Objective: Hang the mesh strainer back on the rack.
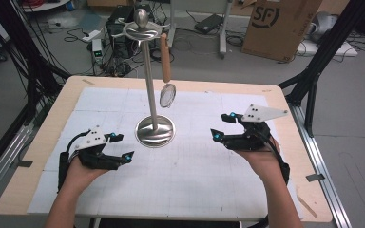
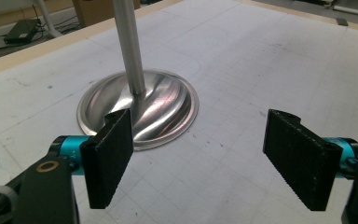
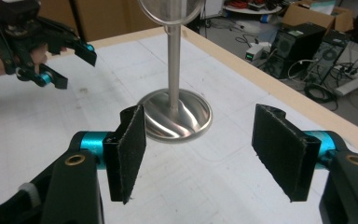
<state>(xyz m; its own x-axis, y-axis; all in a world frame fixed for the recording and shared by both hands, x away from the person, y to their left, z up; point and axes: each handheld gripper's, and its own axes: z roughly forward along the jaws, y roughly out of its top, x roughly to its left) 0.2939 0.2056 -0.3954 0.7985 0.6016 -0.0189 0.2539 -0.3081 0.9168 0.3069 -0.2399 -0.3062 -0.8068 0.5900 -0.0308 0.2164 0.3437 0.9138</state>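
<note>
1. At the middle of the table (image 1: pixel 47 137), a steel stand (image 1: pixel 150 80) rose from its round base (image 1: pixel 155 131), and a small strainer (image 1: pixel 167 76) with a wooden handle hung from a hook at the top – handle up, mesh bowl down, long axis vertical.
2. Both grippers sat low, one on each side of the base; the strainer hung above and beyond them, on the stand's right side, so the right gripper (image 1: pixel 222 126) looked the better placed of the two for reaching it.
3. That gripper's jaws stood wide apart and empty, pointed toward the stand's pole from the person's right, with the forearm coming in from the table's near edge.
4. On the other side, the left gripper (image 1: pixel 123 147) rested near the base – jaws likewise spread, holding nothing, aimed at the base's rim.
5. Any grasp would likely call for a lift and a jaw line set across the upright handle.
</note>
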